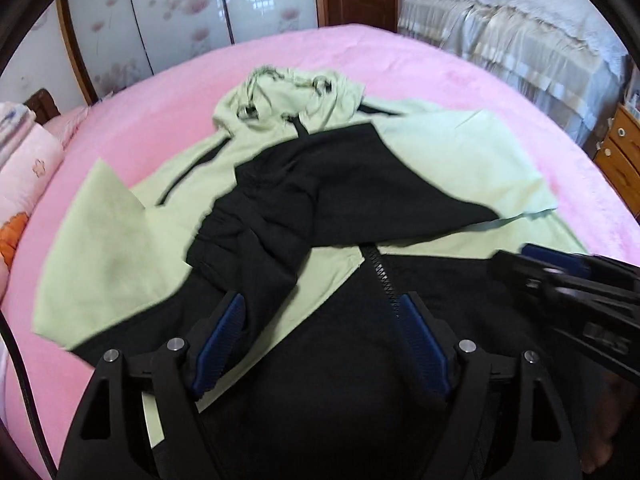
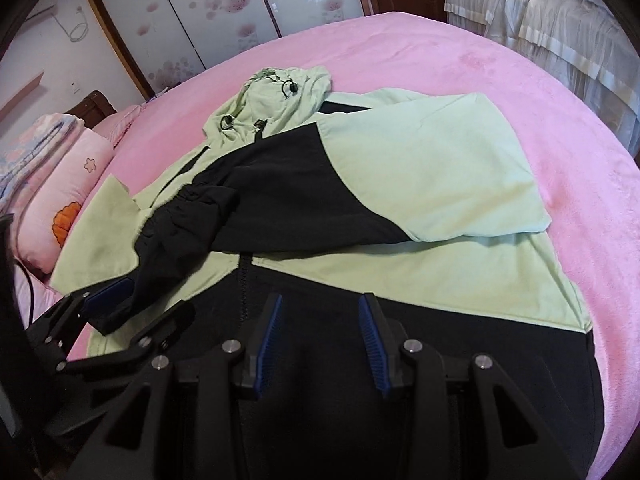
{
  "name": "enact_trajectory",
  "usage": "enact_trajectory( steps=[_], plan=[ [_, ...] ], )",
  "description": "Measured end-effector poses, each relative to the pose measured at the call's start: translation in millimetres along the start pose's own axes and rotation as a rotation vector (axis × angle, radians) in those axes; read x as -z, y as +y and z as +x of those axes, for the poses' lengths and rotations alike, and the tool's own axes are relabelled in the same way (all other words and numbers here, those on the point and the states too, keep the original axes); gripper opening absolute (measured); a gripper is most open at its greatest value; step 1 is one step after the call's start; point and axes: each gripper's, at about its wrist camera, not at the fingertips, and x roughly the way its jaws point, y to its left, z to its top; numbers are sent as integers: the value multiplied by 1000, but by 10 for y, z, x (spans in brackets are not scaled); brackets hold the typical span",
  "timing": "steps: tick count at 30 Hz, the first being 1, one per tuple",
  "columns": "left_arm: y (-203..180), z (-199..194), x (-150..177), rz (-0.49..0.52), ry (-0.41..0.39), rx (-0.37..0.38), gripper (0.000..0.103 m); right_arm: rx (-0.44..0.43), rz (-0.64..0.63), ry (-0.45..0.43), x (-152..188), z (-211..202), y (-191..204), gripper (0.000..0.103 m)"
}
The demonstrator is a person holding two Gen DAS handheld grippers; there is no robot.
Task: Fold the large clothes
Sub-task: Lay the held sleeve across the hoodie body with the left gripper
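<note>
On the pink bed (image 2: 460, 64) the green-and-black jacket (image 2: 432, 168) lies spread, hood toward the far edge, with one black sleeve (image 2: 280, 204) folded across the chest. Left gripper (image 1: 320, 344) hangs over the dark hem near the zipper (image 1: 382, 276) with its jaws wide apart, nothing between them. Right gripper (image 2: 320, 336) also hovers over the hem, jaws partly apart and empty. The folded sleeve looks bunched (its cuff is wrinkled), so I think the next fold may trap these wrinkles or drag the sleeve loose.
</note>
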Motion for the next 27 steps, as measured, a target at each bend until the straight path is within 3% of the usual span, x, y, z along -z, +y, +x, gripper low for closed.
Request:
enact_trajectory(
  steps=[8,12,17,21,27],
  plan=[
    [484,-782,175,-135,-95,-104,85,-77,-87,-38,-131,-137,371,41],
    [918,-856,341,-260,-54,-237,85,-114,-136,-62,-277,-187,633,54],
    [1361,-685,541,-357,21,-375,85,-123,-205,-59,-534,-69,1071,63],
    [1616,-552,671,-425,33,-374,85,-75,-315,-12,-598,237,1480,64],
    [1802,-316,725,-457,43,-355,85,70,-517,113,-379,924,1908,65]
  ],
)
